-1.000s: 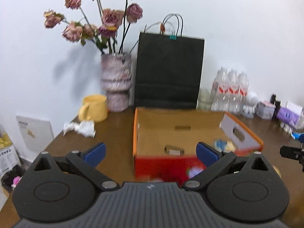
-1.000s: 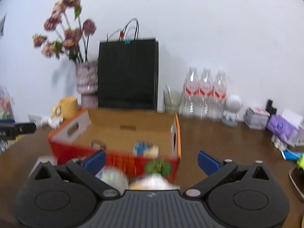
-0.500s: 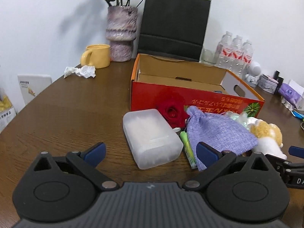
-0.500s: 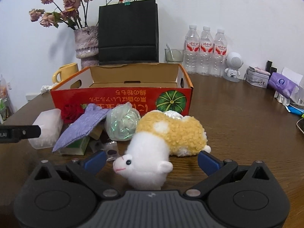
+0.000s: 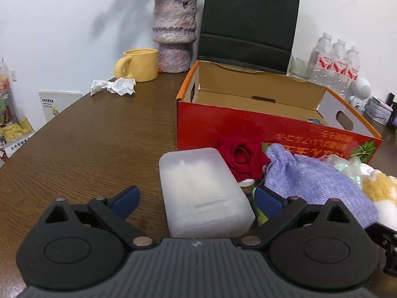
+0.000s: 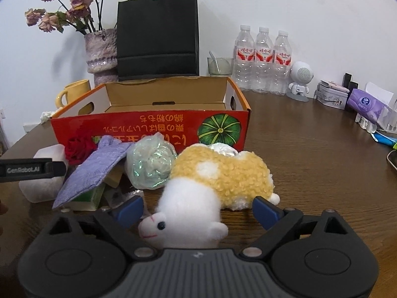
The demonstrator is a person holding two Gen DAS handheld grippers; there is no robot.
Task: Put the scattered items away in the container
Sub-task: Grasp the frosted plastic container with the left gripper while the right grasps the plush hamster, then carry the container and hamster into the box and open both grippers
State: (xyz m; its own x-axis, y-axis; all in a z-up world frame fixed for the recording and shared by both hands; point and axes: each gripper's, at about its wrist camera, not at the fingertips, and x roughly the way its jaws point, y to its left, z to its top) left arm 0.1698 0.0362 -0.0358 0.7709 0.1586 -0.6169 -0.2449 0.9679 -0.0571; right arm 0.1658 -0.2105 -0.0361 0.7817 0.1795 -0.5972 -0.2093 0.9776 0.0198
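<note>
Left gripper [image 5: 196, 198], jaws open, straddles the frosted plastic box [image 5: 202, 193]; right gripper [image 6: 198, 209], jaws closing, flanks the yellow-white plush sheep [image 6: 211, 186] untouched; brown wooden bench [image 6: 322, 173] bare rightward.

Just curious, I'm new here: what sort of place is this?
Probably a home or small office corner. A brown wooden table against a white wall holds a vase of dried roses, three water bottles and a yellow mug.

Home: table [image 6: 322, 173] with vase [image 6: 101, 49], mug [image 5: 140, 64]
</note>
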